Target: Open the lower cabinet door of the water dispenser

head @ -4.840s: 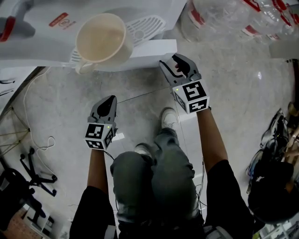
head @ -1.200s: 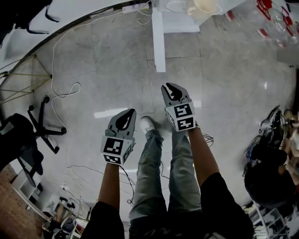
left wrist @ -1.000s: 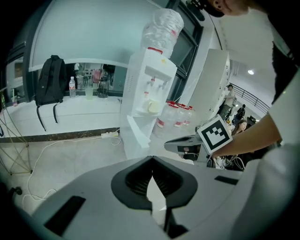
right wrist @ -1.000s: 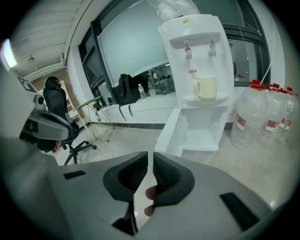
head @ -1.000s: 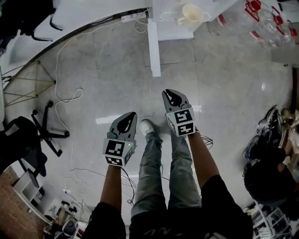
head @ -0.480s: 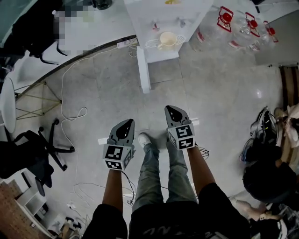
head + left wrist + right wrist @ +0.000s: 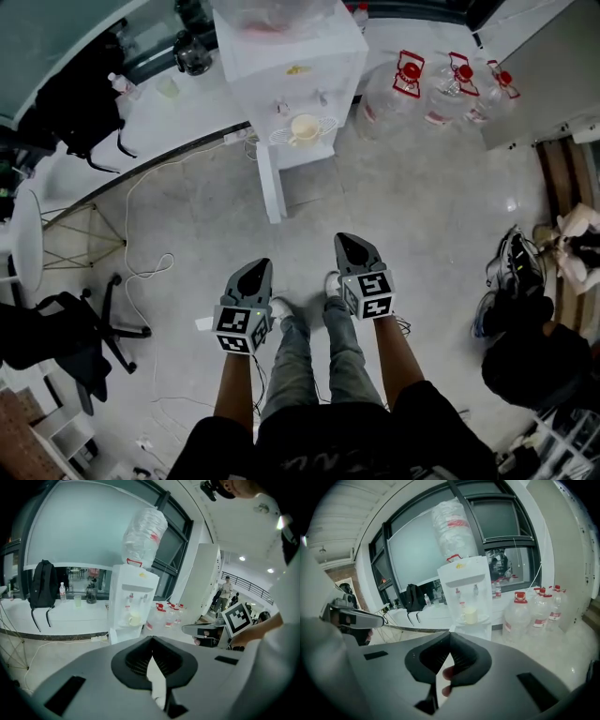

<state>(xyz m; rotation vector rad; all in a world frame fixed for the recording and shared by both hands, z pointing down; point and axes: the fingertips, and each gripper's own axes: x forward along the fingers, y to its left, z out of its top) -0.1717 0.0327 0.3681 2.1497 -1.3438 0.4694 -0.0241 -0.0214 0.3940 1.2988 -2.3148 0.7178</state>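
One dispenser (image 7: pixel 291 56) is seen; it stands straight ahead of the left gripper (image 7: pixel 254 273) and the right gripper (image 7: pixel 351 247), well apart from both. One door (image 7: pixel 266 187) is carried at the dispenser's lower front. It is presented edge-on, with its top edge run out from the dispenser toward the grippers, and so it is judged to be swung open already. The door's free end lies on the dispenser's left side, almost in line with the left gripper, which is therefore judged the nearer tool. The right gripper is offset toward the dispenser's right. One inverted bottle (image 7: pixel 272 14) is seated on top of the dispenser. At least three jugs (image 7: pixel 410 89) are grouped just to the dispenser's right. Two grippers are counted; each is held with its jaws pressed together, and nothing is pinched. One cup (image 7: pixel 305 127) is set on the dispenser's tray (image 7: pixel 325 123).
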